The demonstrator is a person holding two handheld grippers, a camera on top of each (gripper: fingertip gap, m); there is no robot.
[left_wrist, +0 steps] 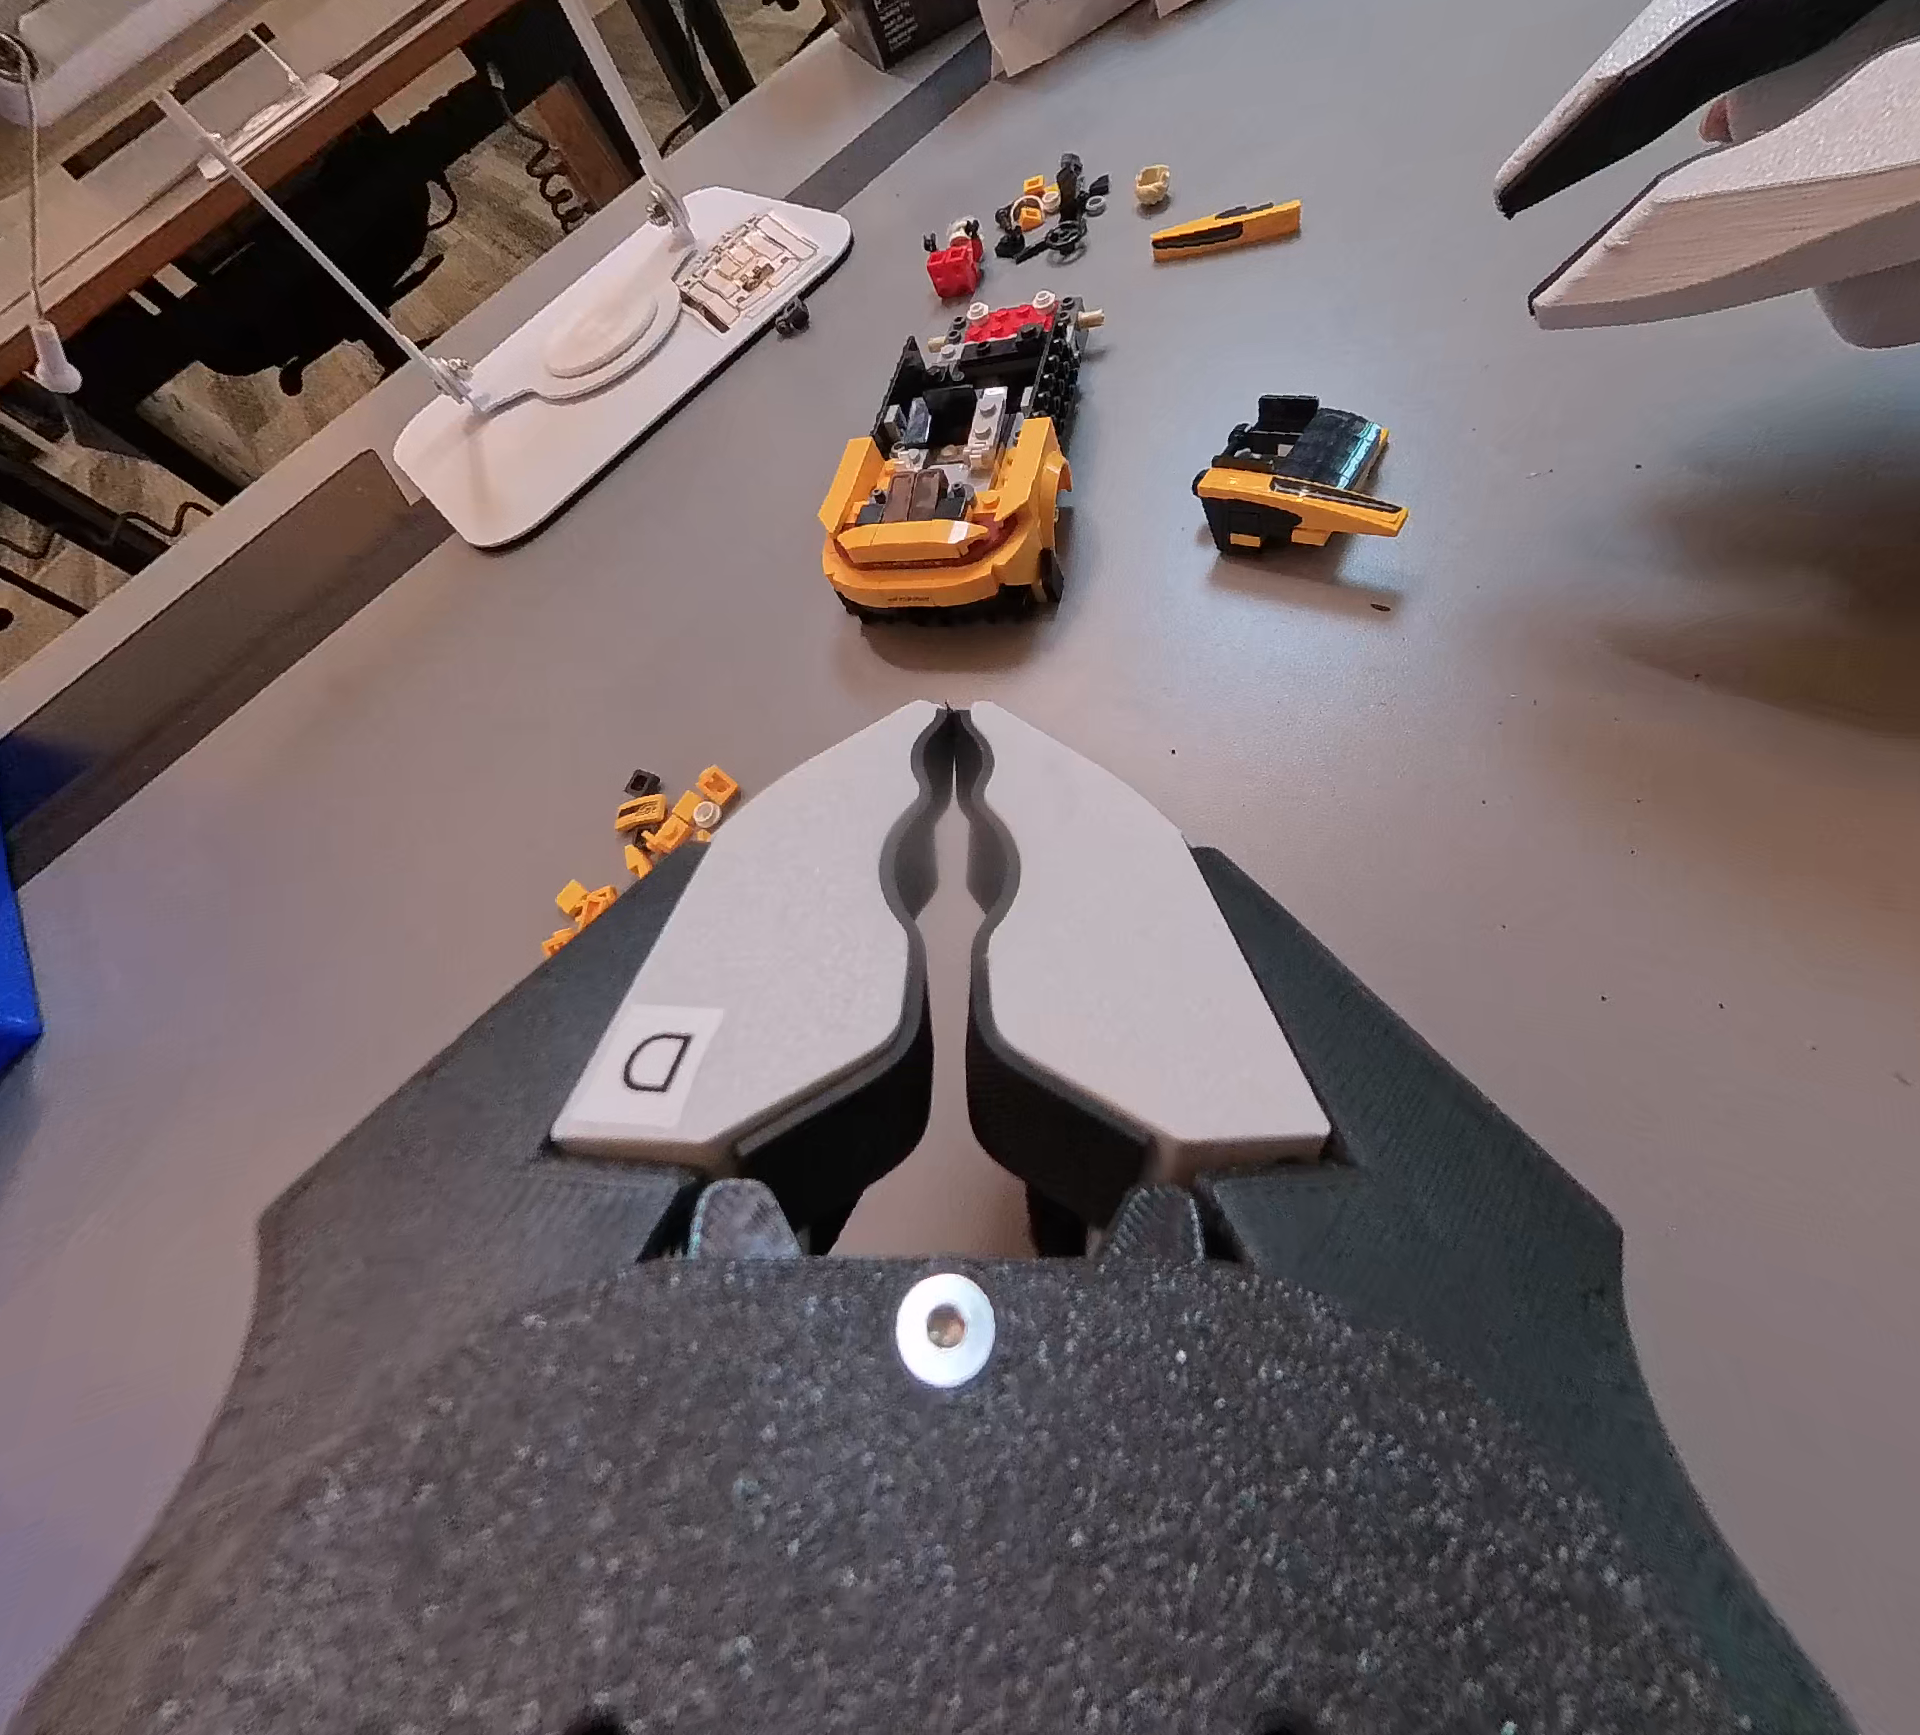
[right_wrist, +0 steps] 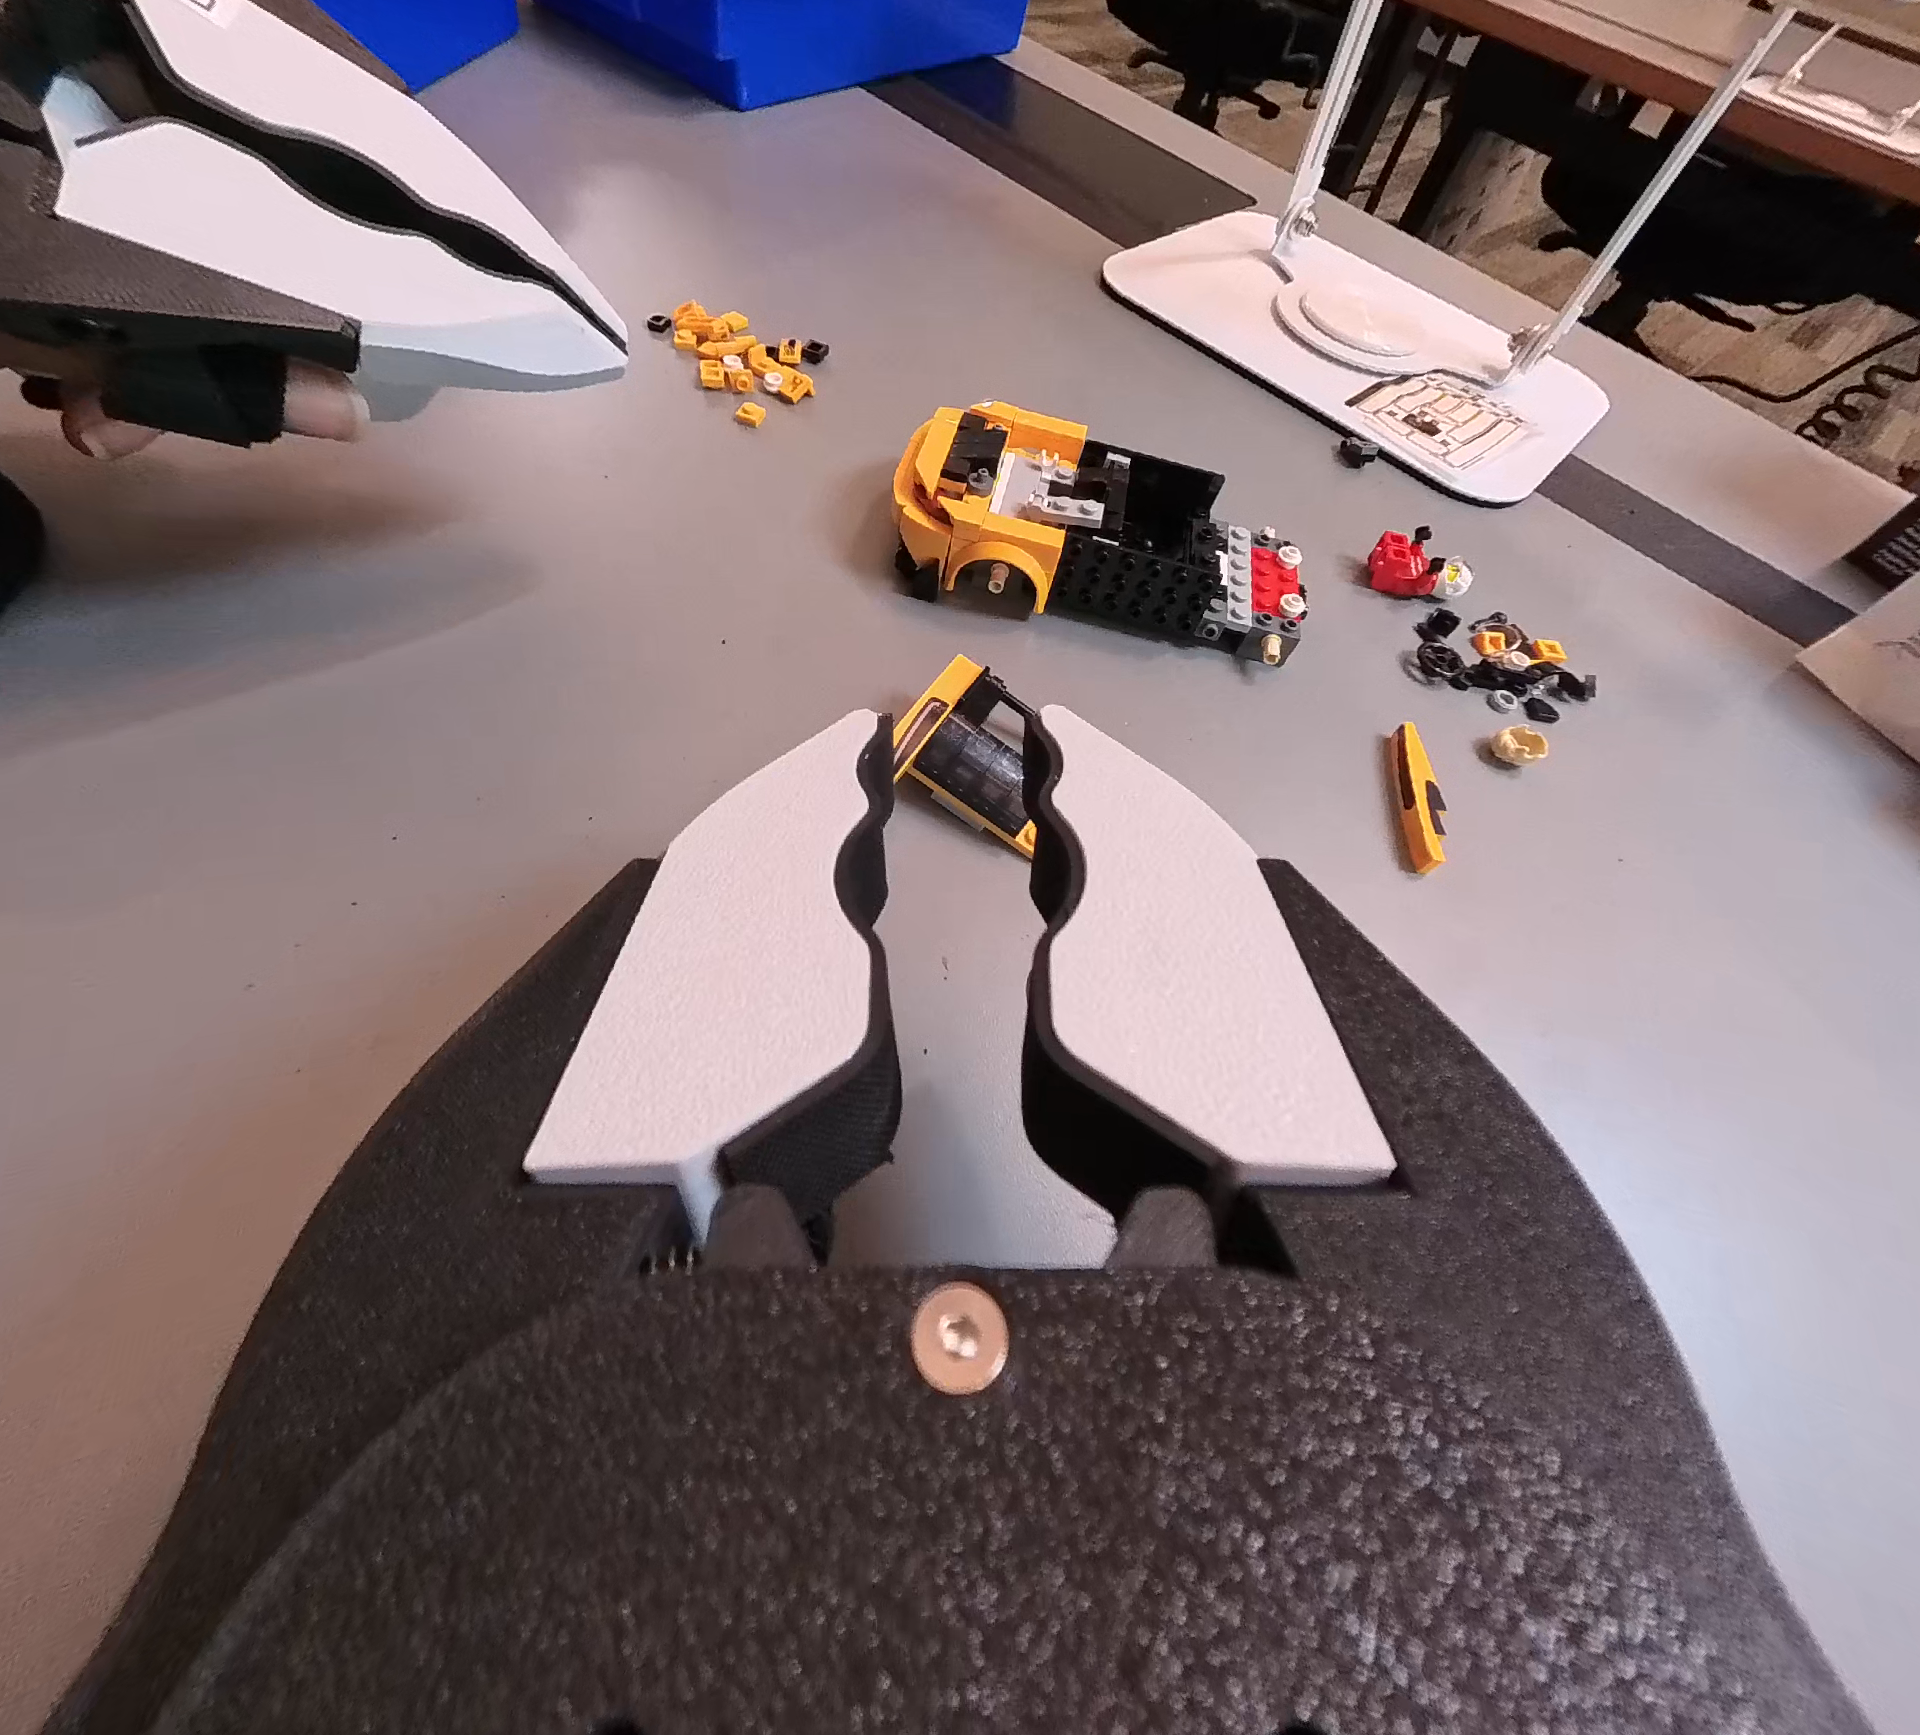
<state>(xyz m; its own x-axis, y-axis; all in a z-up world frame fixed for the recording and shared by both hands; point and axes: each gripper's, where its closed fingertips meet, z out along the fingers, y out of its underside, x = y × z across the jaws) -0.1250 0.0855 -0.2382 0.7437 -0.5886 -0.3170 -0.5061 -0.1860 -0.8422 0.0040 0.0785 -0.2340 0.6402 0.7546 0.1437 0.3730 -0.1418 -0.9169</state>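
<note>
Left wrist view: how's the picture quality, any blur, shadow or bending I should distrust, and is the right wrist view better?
Left wrist view: toy car sharp; wide-angle bends the table edge; soft shadow at right. Right wrist view: roof piece crisp; hand under the left gripper slightly blurred, its shadow soft.

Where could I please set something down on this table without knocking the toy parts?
Bare table lies near the left gripper, this side of the toy car and roof piece. Crowded: loose bits beyond the car, yellow pile beside that gripper.
</note>
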